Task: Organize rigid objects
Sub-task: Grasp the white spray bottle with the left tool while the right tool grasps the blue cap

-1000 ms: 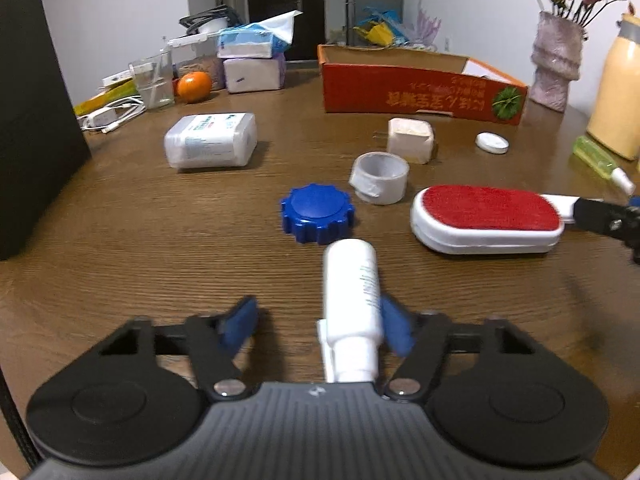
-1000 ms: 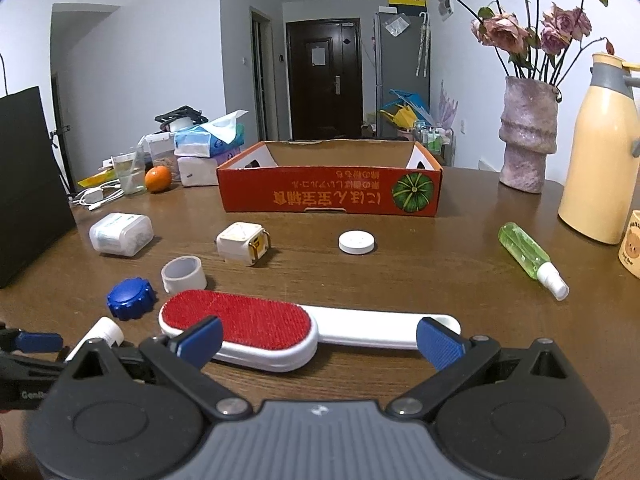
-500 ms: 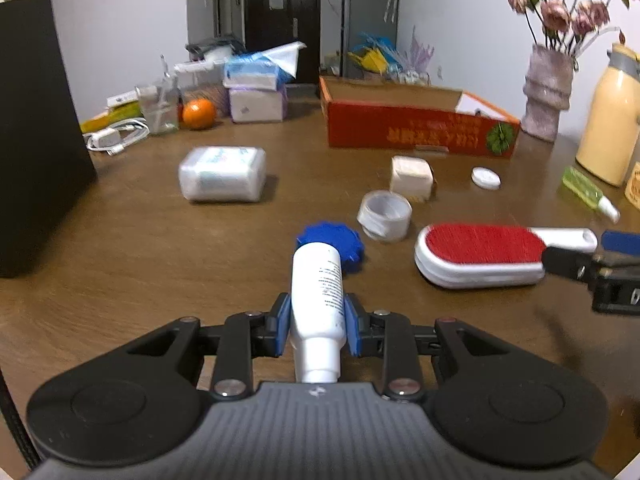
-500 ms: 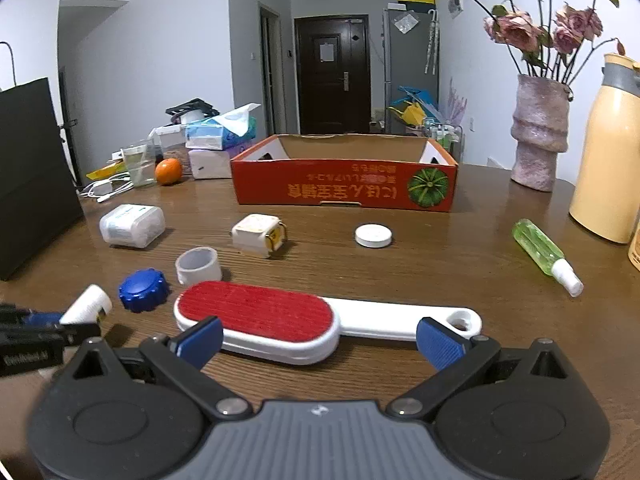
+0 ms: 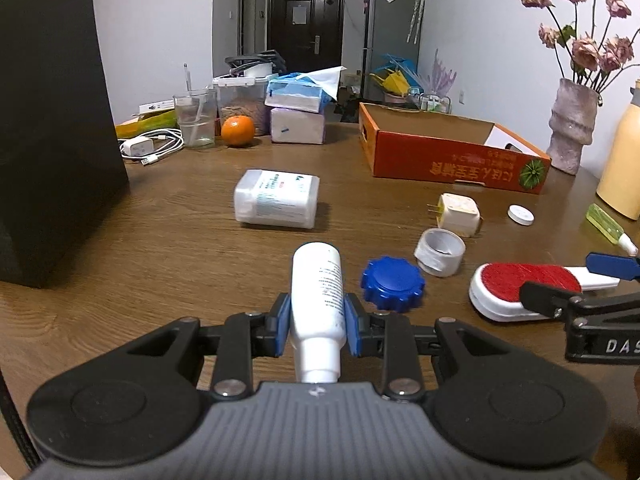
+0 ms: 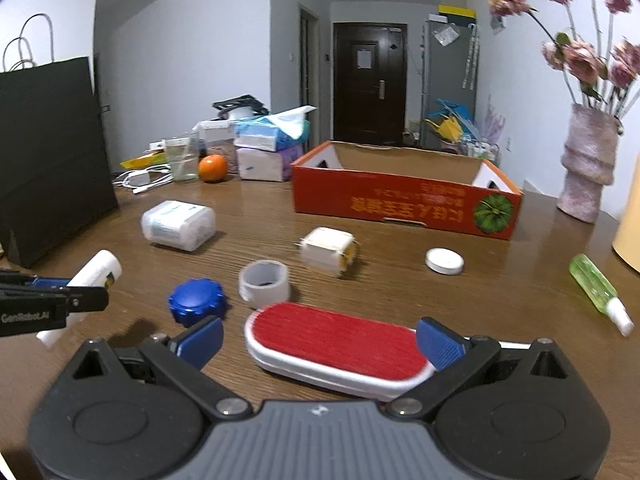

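Observation:
My left gripper (image 5: 316, 326) is shut on a white bottle (image 5: 318, 296) and holds it above the wooden table (image 5: 160, 248); the bottle also shows in the right wrist view (image 6: 96, 270). My right gripper (image 6: 320, 342) is open, its blue pads on either side of the red lint brush (image 6: 340, 344), which lies flat on the table (image 6: 500, 292) and also shows in the left wrist view (image 5: 528, 280). An open orange cardboard box (image 5: 452, 152) (image 6: 404, 196) stands at the back.
A blue lid (image 5: 392, 284), a tape ring (image 5: 440, 252), a white plug adapter (image 5: 458, 216), a white round cap (image 5: 520, 215), a green spray bottle (image 6: 596, 292) and a white plastic container (image 5: 276, 204) lie on the table. A black bag (image 5: 52, 132) stands left; a vase (image 6: 588, 168) right.
My left gripper closed on the white bottle and lifted it off the table. My right gripper moved forward, so its open jaws now flank the red lint brush head.

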Available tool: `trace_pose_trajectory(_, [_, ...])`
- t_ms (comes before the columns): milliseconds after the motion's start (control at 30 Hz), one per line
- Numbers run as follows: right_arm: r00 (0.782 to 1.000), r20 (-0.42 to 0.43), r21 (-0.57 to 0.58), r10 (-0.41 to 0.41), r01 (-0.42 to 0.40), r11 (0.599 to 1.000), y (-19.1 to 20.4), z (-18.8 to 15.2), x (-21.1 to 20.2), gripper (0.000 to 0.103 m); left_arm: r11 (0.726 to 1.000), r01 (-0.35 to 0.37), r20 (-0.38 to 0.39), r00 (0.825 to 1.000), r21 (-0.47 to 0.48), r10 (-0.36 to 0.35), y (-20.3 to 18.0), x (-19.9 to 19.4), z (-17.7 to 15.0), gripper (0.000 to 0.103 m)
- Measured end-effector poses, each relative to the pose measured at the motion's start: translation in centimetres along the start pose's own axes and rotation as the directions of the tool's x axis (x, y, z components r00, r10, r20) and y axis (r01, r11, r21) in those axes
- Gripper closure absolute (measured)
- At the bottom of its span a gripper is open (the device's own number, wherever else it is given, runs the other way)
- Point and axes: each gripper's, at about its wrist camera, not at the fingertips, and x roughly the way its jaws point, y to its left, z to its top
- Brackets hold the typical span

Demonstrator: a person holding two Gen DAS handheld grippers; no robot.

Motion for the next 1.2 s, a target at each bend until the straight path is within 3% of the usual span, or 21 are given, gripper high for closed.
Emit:
trace_pose_trajectory(400, [0.998,-0.02,-0.085,0.052,-0.053,0.995,5.3,1.0,3.1,0.002,1.0,0.003,0.016,1.0,-0.029,-0.002,3.4,1.2,0.8,0.074])
trace_pose_trajectory(700, [0.997,-0.044,-0.117,0.07,-0.075,0.99,8.0,1.4,5.6,0.011,0.998,0.015,0.029,0.999,-0.058,-0.014,5.4,2.0,1.4,0.074])
trace_pose_trajectory(1200, [0.989,-0.123,-0.123,0.08,-0.095,0.988,10.0,1.7,9.3,0.04,0.996,0.048,0.02,0.999,-0.071,-0.046,6.3,3.3,1.8,0.074])
